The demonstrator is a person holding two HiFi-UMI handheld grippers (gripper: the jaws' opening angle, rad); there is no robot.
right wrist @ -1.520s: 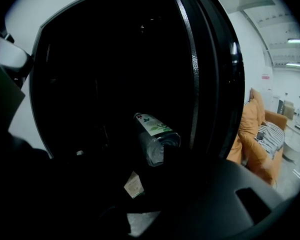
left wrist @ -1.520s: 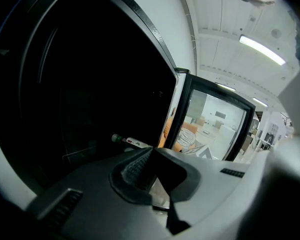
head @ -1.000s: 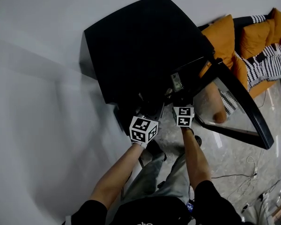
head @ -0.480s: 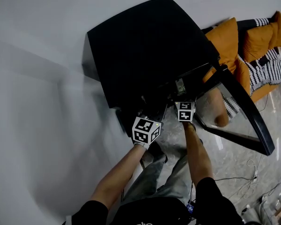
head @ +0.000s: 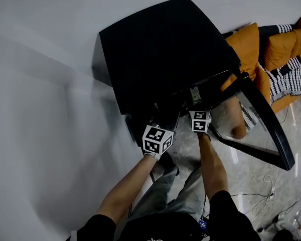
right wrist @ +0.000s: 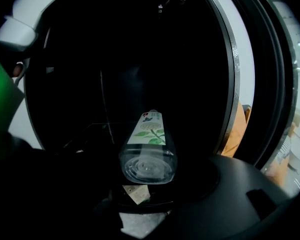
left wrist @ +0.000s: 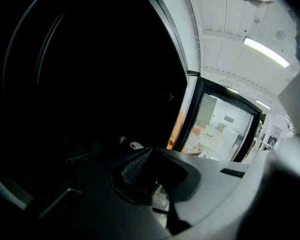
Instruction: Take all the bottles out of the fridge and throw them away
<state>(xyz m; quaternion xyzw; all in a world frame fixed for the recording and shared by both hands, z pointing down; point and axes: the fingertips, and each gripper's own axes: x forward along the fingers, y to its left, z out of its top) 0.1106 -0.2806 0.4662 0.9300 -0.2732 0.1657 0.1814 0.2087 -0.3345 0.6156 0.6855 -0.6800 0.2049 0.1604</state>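
Clear bottle lies between right gripper's just-opened jaws.

Head view looks steeply down on the fridge; both gripper views peer close into its dark interior (shared).

Both arms forward; left gripper's jaws together, right gripper's freshly opened wide, bottle between.

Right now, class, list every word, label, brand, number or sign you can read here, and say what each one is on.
No text here can be read.
leaf-printed label on the bottle, right gripper view: green leaves and a red mark, print too small.
white-and-red label, left gripper view: too blurred.
marker cubes: black-and-white squares only, no words.
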